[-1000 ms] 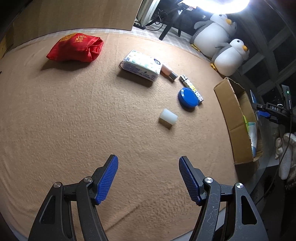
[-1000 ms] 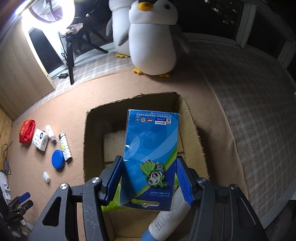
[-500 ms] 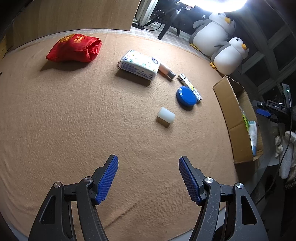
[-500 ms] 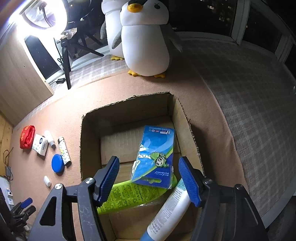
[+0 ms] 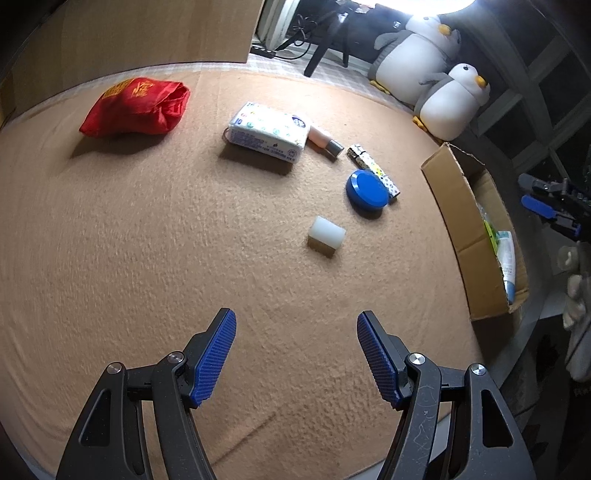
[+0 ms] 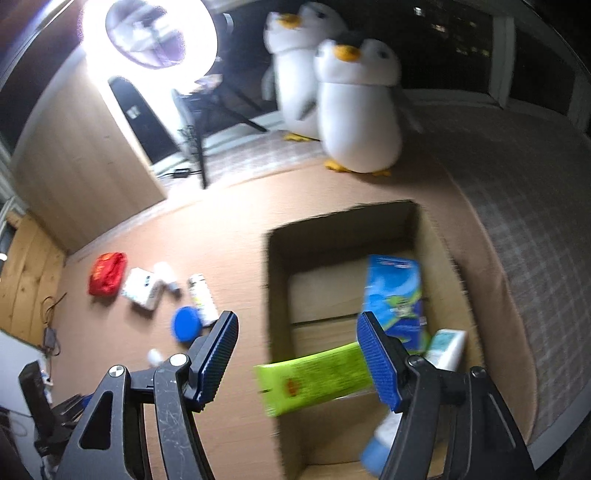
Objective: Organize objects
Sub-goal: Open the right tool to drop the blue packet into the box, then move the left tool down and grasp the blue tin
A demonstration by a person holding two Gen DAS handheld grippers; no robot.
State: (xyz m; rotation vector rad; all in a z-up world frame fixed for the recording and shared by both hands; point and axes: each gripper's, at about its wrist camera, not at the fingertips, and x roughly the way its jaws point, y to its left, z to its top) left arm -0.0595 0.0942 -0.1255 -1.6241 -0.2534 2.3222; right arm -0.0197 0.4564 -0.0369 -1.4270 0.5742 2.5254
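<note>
The left tool (image 5: pixel 295 354) is hanging over the near edge of the tan worktop (image 5: pixel 147 240) with its blue pads spread wide and nothing between them. Out in the middle a small white block (image 5: pixel 327 234) is lying by itself, and just past it a round blue lid (image 5: pixel 367 188) is touching a long dotted tube (image 5: pixel 373 171). Farther back a white tissue pack (image 5: pixel 267 131) is lying beside a little pink bottle (image 5: pixel 325 139), and a red pouch (image 5: pixel 136 107) is sitting near the far left edge. The cardboard box (image 6: pixel 280 288) is standing at the right edge — inside it a blue card pack (image 6: pixel 397 295), a green tube (image 6: pixel 314 376) and a white and blue tube (image 6: pixel 445 349) are lying together. The right tool (image 6: pixel 297 356) is hovering over the box's left wall, spread apart and pinching nothing. Two toy penguins (image 6: pixel 354 110) are standing beyond the far edge, next to a bright ring lamp (image 6: pixel 147 31).
</note>
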